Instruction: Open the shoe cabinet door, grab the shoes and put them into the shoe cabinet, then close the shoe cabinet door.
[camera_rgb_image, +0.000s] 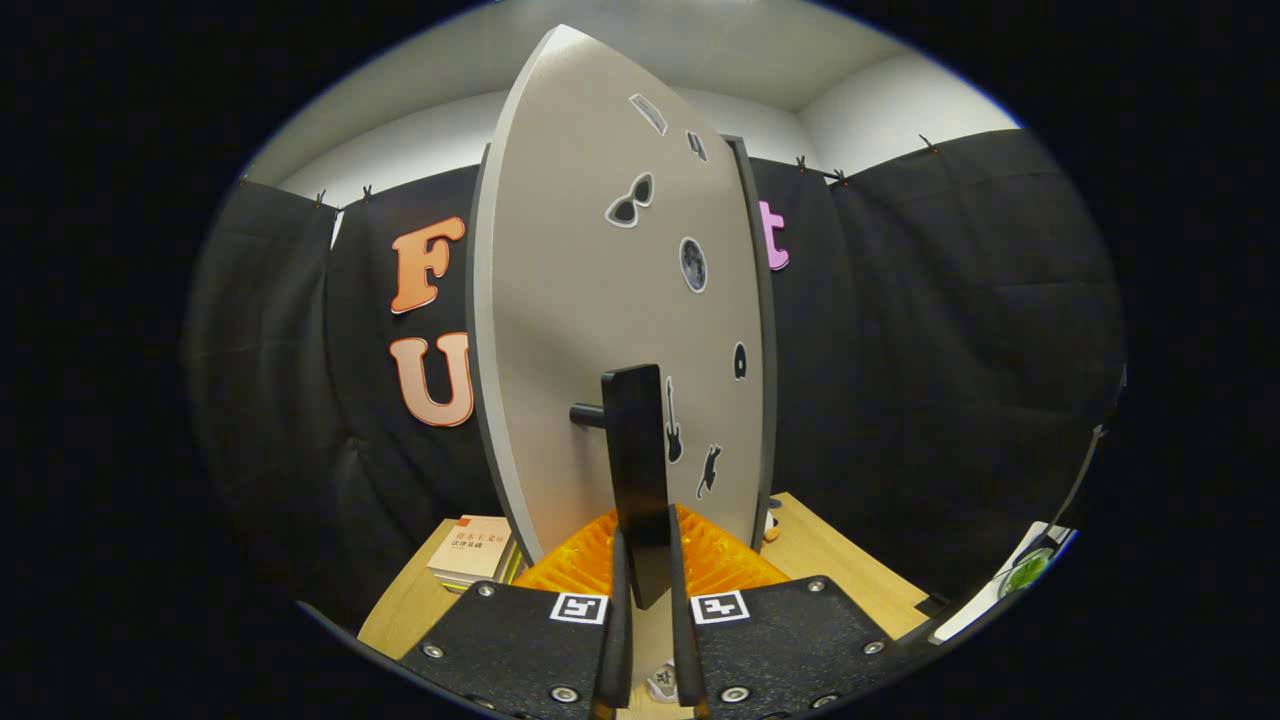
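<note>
Gripper view puts the claw (648, 560) clamped tight on the black door handle (636, 470), both fingers (612, 640) pressing its flat bar from either side! Just beyond them rises the grey shoe cabinet door (570, 330), dotted with small stickers (629, 201), edge-on to us. Left of the fingers a stack of books (474, 550) lies on the wooden table (850, 570).

Camera rode on the gripper (645, 590), faced forward along its fingers, very near the cabinet door (600, 330), frame centre.
</note>
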